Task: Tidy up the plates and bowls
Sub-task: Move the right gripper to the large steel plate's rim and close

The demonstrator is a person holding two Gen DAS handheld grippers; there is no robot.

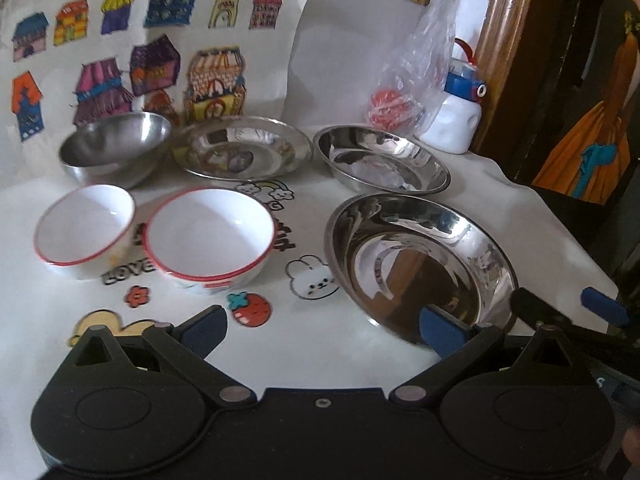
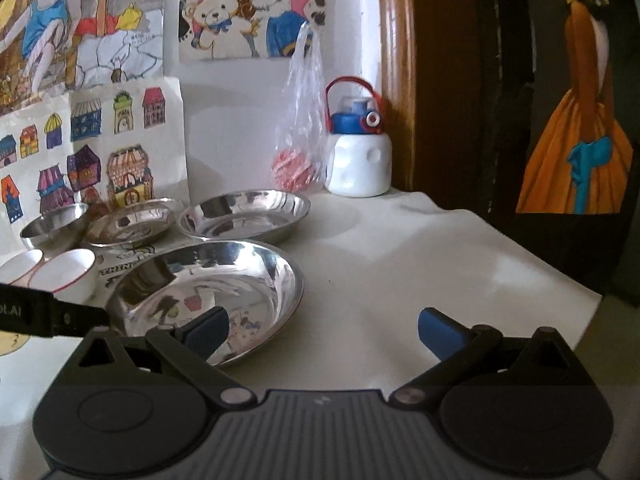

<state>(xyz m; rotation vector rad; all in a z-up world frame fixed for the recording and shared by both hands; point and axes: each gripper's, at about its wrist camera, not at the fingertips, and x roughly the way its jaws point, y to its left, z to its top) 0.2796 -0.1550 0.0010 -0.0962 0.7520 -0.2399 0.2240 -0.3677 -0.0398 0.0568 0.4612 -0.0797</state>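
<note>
A large steel plate (image 1: 420, 264) (image 2: 208, 284) lies nearest on the white table cover (image 1: 320, 344). Behind it sit two smaller steel plates (image 1: 382, 160) (image 1: 244, 148) and a steel bowl (image 1: 116, 148). Two white bowls with red rims, a small one (image 1: 84, 228) and a bigger one (image 1: 208, 232), stand at the left. My left gripper (image 1: 324, 330) is open and holds nothing, its right finger in front of the large plate's near rim. My right gripper (image 2: 324, 332) is also open and holds nothing, its left finger over that same rim.
A white bottle with a blue lid (image 2: 358, 160) and a plastic bag holding a red ball (image 2: 296, 168) stand at the back by the wooden door frame (image 2: 396, 80). The table edge (image 2: 560, 276) drops off at the right. Drawings cover the back wall.
</note>
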